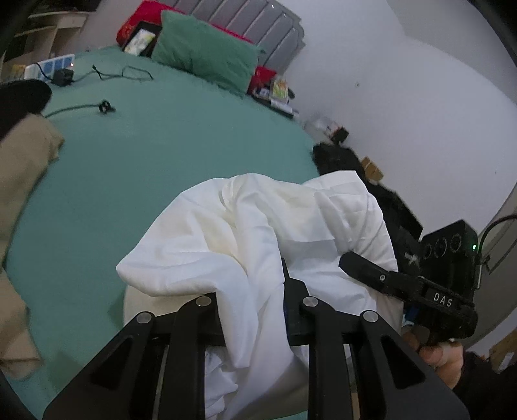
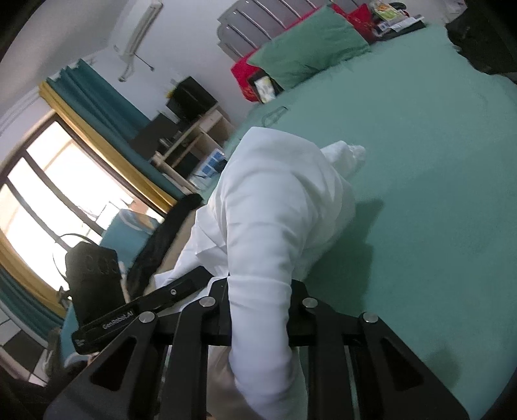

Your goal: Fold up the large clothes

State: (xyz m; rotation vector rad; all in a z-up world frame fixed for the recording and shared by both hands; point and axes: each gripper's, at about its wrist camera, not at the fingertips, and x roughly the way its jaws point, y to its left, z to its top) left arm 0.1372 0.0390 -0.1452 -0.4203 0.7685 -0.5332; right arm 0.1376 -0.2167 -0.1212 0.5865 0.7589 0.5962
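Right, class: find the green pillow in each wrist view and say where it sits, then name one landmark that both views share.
Left wrist view: the green pillow lies at top centre, propped against the grey headboard, at the far end of the bed.
Right wrist view: the green pillow lies at top, right of centre, tilted, below the headboard.
Shared landmark: the white garment, bunched in the foreground of both.

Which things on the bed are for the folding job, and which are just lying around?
For the job:
- white garment
- left gripper, shut on it
- right gripper, shut on it
- green bed sheet to fold on

Just lying about:
- green pillow
- black cables
- beige cloth
- red cushion
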